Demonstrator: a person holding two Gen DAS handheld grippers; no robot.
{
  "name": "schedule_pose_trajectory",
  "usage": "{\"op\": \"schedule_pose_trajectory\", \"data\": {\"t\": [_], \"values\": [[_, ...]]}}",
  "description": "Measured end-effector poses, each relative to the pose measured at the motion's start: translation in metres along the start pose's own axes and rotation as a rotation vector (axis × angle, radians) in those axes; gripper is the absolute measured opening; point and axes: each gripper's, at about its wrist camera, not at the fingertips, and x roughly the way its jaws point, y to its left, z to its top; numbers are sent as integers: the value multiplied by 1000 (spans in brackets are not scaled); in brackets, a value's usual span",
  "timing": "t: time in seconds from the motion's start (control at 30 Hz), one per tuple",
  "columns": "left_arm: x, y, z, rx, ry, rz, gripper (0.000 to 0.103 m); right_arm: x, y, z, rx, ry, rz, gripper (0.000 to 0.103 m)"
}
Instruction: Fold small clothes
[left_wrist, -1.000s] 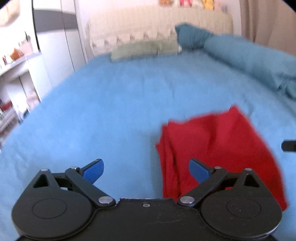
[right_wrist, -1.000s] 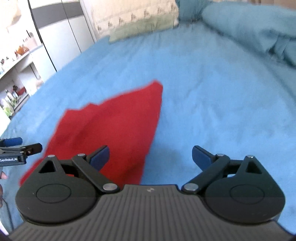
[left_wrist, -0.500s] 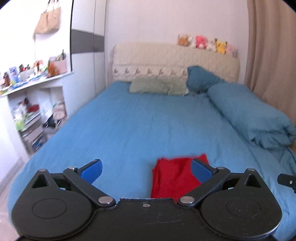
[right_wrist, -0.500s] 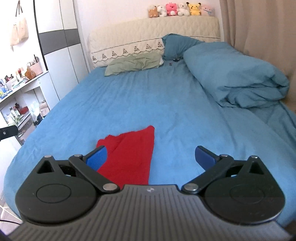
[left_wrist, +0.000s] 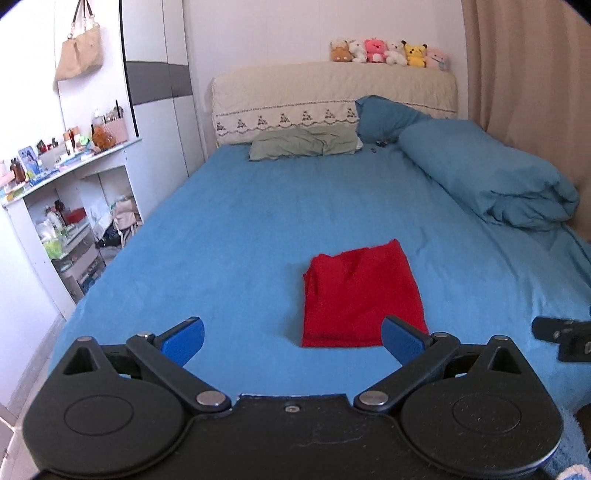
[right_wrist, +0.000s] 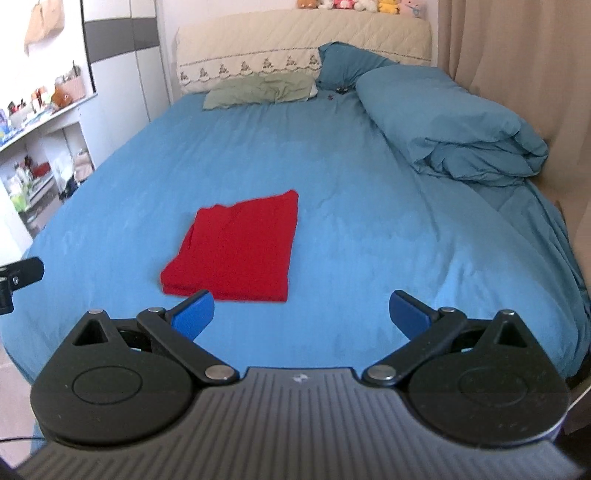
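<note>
Both grippers pulled back and up over the last second; a second ago they sat low right over the red garment (left_wrist: 360, 295), filling much of each view and blurred; now they hang off the foot end of the bed (left_wrist: 258, 221) with the whole mattress in sight

Left gripper (left_wrist: 291, 338): jaws spread wide, nothing between the blue pads (left_wrist: 184, 338); right gripper (right_wrist: 301, 314): same, wide apart, empty; each gripper's tip pokes into the edge of the other's view, so they are side by side and apart

Red garment lies flat on the blue sheet near the foot of the bed, roughly mid-width, a neat rectangular packet; stacked layers visible along its near edge in the right wrist view (right_wrist: 236, 251); left edge slightly uneven with a small ridge, far edge a bit wavy; nothing touching it

Meaning: release plus retreat reads as fold finished for this item, judging from the compact shape and both claws clear; no other small clothes seen on the bed from either camera, so either task is done or next piece comes from out of view; cannot tell which

Elsewhere: rolled blue duvet (left_wrist: 491, 181) along right side, green pillow (left_wrist: 303, 144) at headboard, plush toys (left_wrist: 388, 51) on top, cluttered shelf (left_wrist: 62, 158) at left; all well apart from the garment
</note>
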Motion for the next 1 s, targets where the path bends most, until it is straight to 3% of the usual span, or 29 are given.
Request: {"op": "schedule_pose_trajectory", "data": {"t": [0.23,1.0], "values": [[3,-6,-9,14,15,3,103,3,6,-16,-9,40,-18,103],[2,-8,-14,27,11,-10,103,2,1,-17,15,43,-32,103]]}}
